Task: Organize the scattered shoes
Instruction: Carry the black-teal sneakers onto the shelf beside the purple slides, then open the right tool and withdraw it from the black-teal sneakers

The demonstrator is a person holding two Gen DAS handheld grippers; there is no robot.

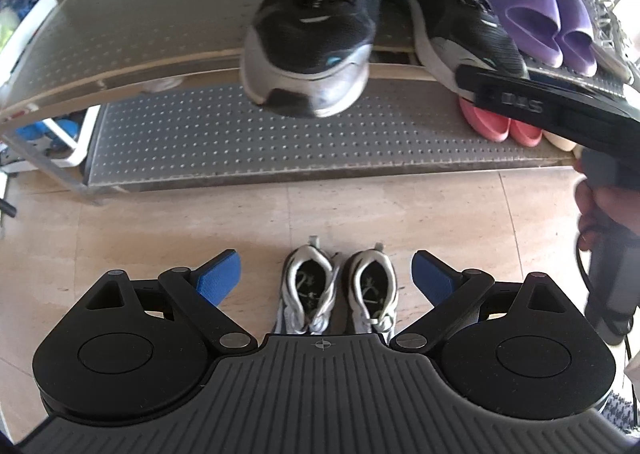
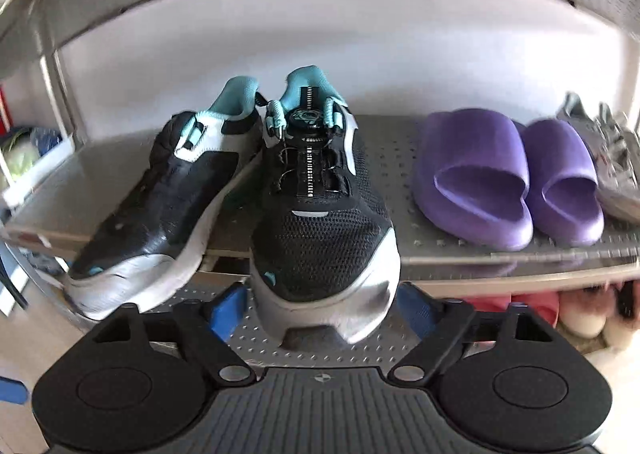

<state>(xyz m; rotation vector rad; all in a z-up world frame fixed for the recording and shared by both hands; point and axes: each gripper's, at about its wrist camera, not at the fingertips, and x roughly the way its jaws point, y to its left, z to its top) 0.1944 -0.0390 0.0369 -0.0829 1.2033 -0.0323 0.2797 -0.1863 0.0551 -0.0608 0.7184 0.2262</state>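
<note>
Two black sneakers with teal lining stand on the rack's upper shelf (image 2: 460, 250), toes hanging over its front edge. The left sneaker (image 2: 160, 206) leans outward. The toe of the right sneaker (image 2: 320, 222) sits between my right gripper's (image 2: 322, 308) blue pads, which stand open and just off its sides. In the left wrist view a grey-and-white pair of sneakers (image 1: 336, 290) rests on the tiled floor, heels toward the rack. My left gripper (image 1: 326, 274) hovers above them, open and holding nothing. The right gripper's black housing (image 1: 560, 114) reaches in from the right, held by a hand (image 1: 600, 210).
Purple slides (image 2: 508, 182) and a grey sneaker (image 2: 612, 166) fill the upper shelf's right end. Pink slippers (image 1: 500, 126) and pale ones sit at the right of the lower shelf (image 1: 240, 134). A white frame with clutter (image 1: 60, 134) stands left of the rack.
</note>
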